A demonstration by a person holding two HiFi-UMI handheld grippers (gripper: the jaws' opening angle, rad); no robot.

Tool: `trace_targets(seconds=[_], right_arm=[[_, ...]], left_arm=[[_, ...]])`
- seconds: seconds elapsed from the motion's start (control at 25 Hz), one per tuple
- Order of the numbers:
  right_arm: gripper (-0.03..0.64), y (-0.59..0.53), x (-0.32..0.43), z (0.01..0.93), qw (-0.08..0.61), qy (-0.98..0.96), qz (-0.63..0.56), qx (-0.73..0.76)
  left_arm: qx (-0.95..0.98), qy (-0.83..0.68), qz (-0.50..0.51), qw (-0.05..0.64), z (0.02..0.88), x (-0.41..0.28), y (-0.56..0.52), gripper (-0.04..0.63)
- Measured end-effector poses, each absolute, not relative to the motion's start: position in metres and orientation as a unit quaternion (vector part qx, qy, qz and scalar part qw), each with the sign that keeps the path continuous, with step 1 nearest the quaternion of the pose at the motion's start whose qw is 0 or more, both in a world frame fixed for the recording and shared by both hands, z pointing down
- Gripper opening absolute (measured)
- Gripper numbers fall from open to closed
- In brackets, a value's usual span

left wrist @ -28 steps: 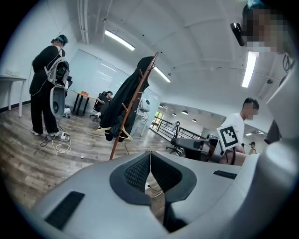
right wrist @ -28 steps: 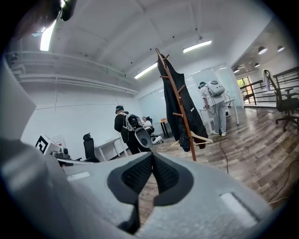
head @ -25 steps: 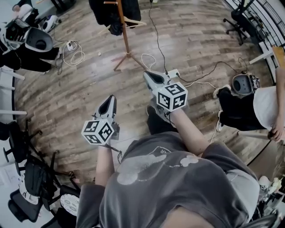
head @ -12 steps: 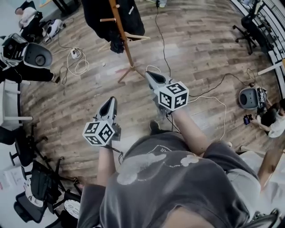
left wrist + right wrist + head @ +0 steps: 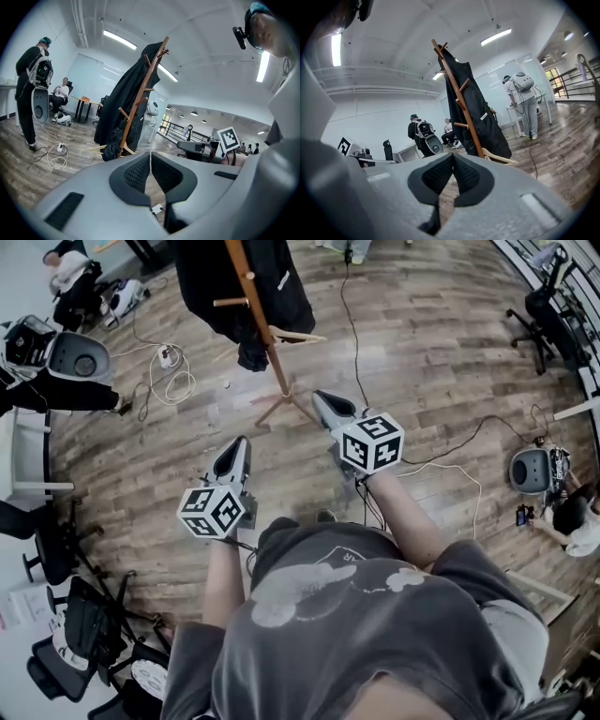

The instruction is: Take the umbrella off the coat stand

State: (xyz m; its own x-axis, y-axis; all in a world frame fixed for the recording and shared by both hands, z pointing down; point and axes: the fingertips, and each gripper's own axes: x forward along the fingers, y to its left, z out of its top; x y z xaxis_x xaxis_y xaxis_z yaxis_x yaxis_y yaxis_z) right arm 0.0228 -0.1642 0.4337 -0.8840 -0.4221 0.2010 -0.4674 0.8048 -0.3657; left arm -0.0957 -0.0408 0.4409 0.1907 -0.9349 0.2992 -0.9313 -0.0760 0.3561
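Umbrella (image 5: pixel 251 354): I am taking it to be the dark bundle hanging low on the coat stand (image 5: pixel 263 329), just beneath the black coat (image 5: pixel 281 282). It is too bunched up from here for me to be sure.

Tongs: the left gripper (image 5: pixel 238 444) and right gripper (image 5: pixel 325 401) are both sitting with jaws pressed fully together and nothing in them. They are pointing toward the stand and are clear of it.

Risks from here:
- The jaws are not opening. If they reach the bundle shut, they are only going to push it against the pole instead of gripping it.
- The coat is draping right over the bundle, so a grab aimed slightly high is likely to catch coat cloth. The coat would then come down along with the umbrella, or instead of it.
- A wooden hanger (image 5: pixel 298 336) is sticking out beside the pole, where a sideways reach is liable to knock it loose.
- The stand is resting on thin splayed legs (image 5: pixel 281 407). Pulling outward rather than lifting off the peg is risking a tip.
- A floor cable (image 5: pixel 352 324) is trailing near the base, which is a snag for the feet.
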Motion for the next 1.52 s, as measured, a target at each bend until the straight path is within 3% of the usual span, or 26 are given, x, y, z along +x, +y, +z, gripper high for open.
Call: trace_targets(seconds=[1.52], right_arm=[[-0.002, -0.330, -0.098, 0.481, 0.118, -0.905, 0.232, 0.336]], left_arm=[[0.779, -0.564, 0.028, 0.271, 0.512, -0.258, -0.283, 0.033]])
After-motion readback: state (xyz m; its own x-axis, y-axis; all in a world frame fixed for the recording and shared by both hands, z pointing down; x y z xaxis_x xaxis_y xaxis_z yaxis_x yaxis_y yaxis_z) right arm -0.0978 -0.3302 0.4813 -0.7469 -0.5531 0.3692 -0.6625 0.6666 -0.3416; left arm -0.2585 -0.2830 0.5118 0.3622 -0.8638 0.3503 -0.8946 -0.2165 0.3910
